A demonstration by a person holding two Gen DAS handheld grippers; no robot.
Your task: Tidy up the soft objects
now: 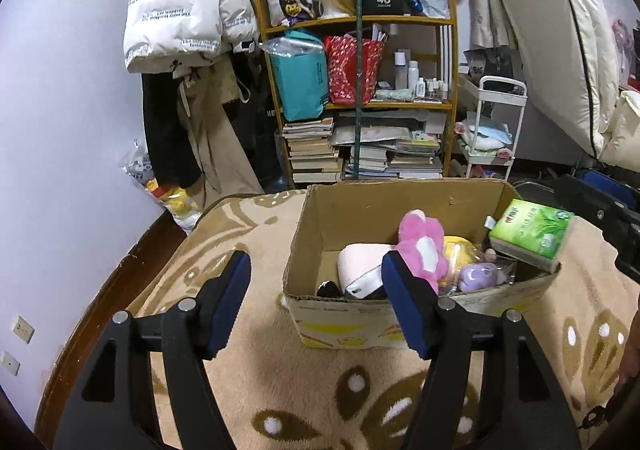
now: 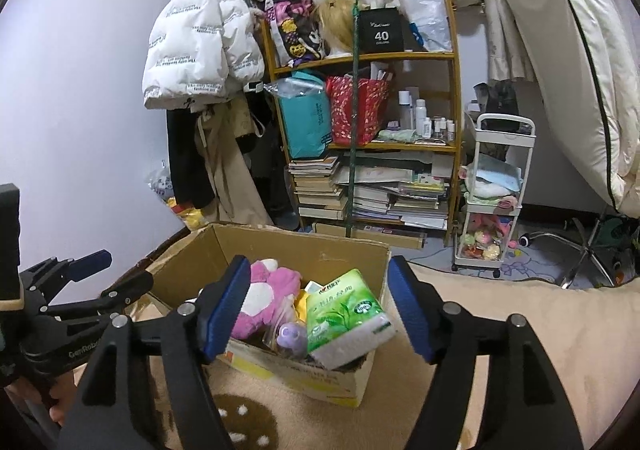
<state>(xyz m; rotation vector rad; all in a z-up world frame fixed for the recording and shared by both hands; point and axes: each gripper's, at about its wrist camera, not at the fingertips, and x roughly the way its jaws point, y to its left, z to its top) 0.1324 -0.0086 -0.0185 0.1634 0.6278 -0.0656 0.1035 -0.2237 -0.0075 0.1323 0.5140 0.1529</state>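
Note:
An open cardboard box stands on a beige patterned blanket. It holds a pink plush toy, a pale pink soft item, a yellow item and a purple toy in a clear bag. A green tissue pack rests tilted on the box's near right corner. My left gripper is open and empty in front of the box. My right gripper is open and empty, its jaws either side of the tissue pack but nearer the camera.
A wooden shelf with bags, bottles and books stands behind. White puffer jackets hang on the left. A white trolley and a leaning mattress are on the right. The left gripper shows in the right wrist view.

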